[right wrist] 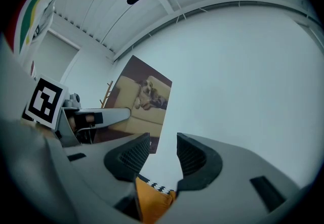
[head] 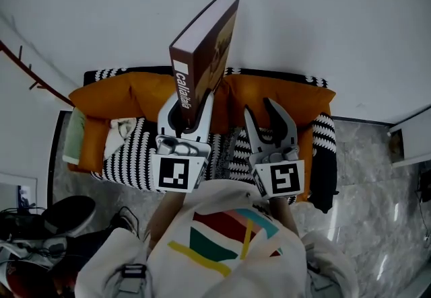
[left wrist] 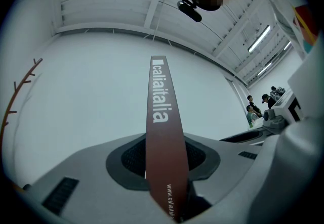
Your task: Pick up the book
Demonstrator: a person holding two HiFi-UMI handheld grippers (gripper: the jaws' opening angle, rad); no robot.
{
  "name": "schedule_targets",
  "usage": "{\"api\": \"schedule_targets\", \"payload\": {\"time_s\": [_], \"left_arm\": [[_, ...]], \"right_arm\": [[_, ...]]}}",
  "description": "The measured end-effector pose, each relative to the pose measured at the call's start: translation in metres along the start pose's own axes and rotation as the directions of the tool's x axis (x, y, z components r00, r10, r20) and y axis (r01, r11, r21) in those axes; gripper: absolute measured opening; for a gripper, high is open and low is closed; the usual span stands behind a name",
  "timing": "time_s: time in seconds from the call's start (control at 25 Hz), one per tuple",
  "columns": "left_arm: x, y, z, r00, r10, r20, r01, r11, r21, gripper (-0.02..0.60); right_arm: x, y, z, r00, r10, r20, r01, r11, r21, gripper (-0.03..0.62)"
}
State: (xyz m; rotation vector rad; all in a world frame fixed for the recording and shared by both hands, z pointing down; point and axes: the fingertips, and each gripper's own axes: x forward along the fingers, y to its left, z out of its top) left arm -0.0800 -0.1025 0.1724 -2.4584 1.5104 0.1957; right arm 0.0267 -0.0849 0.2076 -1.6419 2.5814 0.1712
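A brown hardcover book [head: 205,54] with a white title on its spine stands upright above the sofa, and my left gripper [head: 186,109] is shut on its lower end. In the left gripper view the brown spine [left wrist: 163,137] runs up between the two jaws, which press on it from both sides. My right gripper [head: 269,118] hangs just right of the book, open, with nothing between its fingers. In the right gripper view [right wrist: 163,154] the book's cover [right wrist: 144,101], showing a dog on a sofa, is up and to the left of the jaws.
Below lies an orange sofa [head: 269,91] with a black-and-white patterned throw [head: 131,155] and a pale green cushion [head: 74,135]. A marble floor [head: 377,182] lies to the right, dark bags [head: 60,219] at lower left. A white wall is behind. Several people [left wrist: 258,106] stand far off.
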Motion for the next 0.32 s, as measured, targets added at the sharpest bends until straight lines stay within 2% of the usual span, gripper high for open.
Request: {"api": "schedule_targets", "payload": {"time_s": [0.32], "left_arm": [[0.0037,0.0069,0.0003,1.0,0.012,0.007,-0.012,1.0,0.011,0.147]], "right_arm": [[0.004,-0.0054,-0.0013,1.0,-0.007,0.012,0.007,1.0,0.01,0.175]]}}
